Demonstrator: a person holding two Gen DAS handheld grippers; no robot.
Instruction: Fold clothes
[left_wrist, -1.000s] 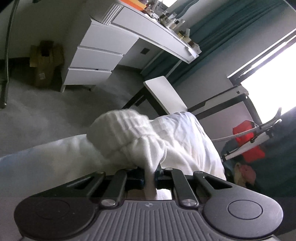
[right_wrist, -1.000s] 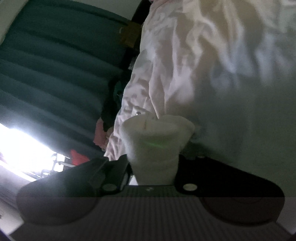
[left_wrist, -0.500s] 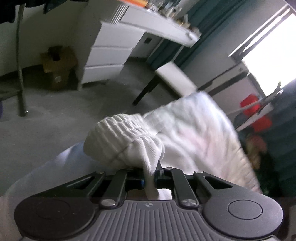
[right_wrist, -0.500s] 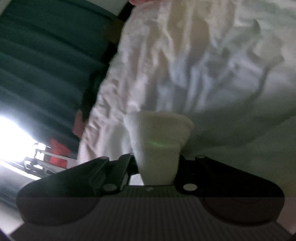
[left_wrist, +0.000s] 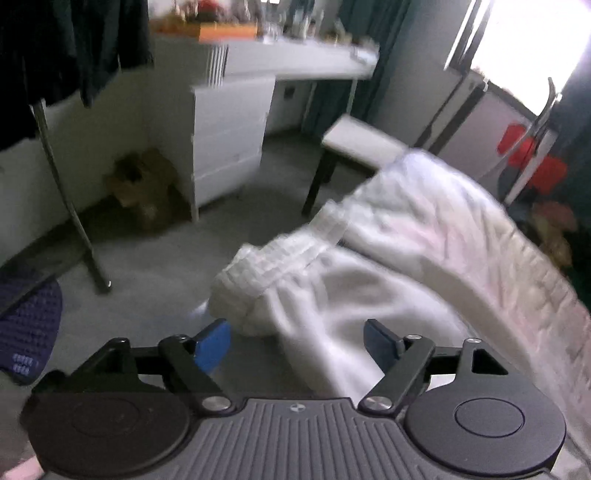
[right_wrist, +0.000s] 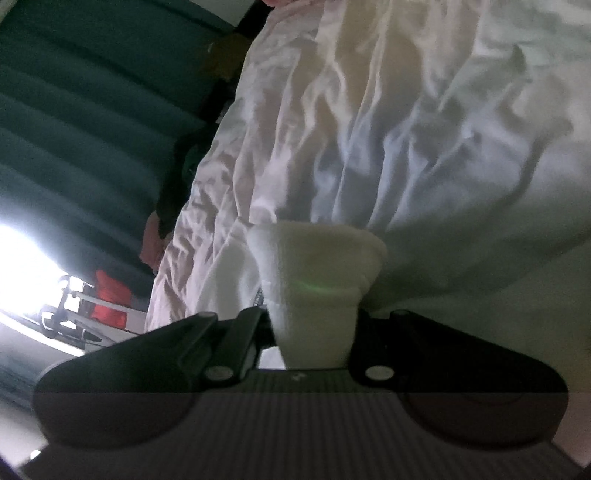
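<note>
The left gripper (left_wrist: 297, 341) stands wide open, its two blue-tipped fingers (left_wrist: 212, 345) well apart with nothing pinched, though a fold of the white garment (left_wrist: 332, 295) trails down between them toward the camera. Just beyond the fingers the garment's ribbed elastic band (left_wrist: 273, 264) bunches in a thick roll, and from there the cloth runs off to the far right in a broad, blurred sweep, so it seems to hang or swing rather than lie flat. The right gripper (right_wrist: 314, 325) is closed on a thick wad of the same white cloth (right_wrist: 317, 273), which bulges out above the jaws like a plug; that hold looks to be what keeps the garment up at this end while the other end is free. Beyond the wad spreads a wide, creased white sheet (right_wrist: 406, 129), probably the bed where the folding is done. With one end gripped and the other loose, the garment is neither laid out nor in a tidy fold; whether it is being spread for a fold or let down after one cannot be told. Farther out in the left view are a white drawer unit (left_wrist: 229, 136), a desk (left_wrist: 295, 62) above it, a small bench (left_wrist: 358, 142) and a bright window (left_wrist: 535, 44) at far right
</note>
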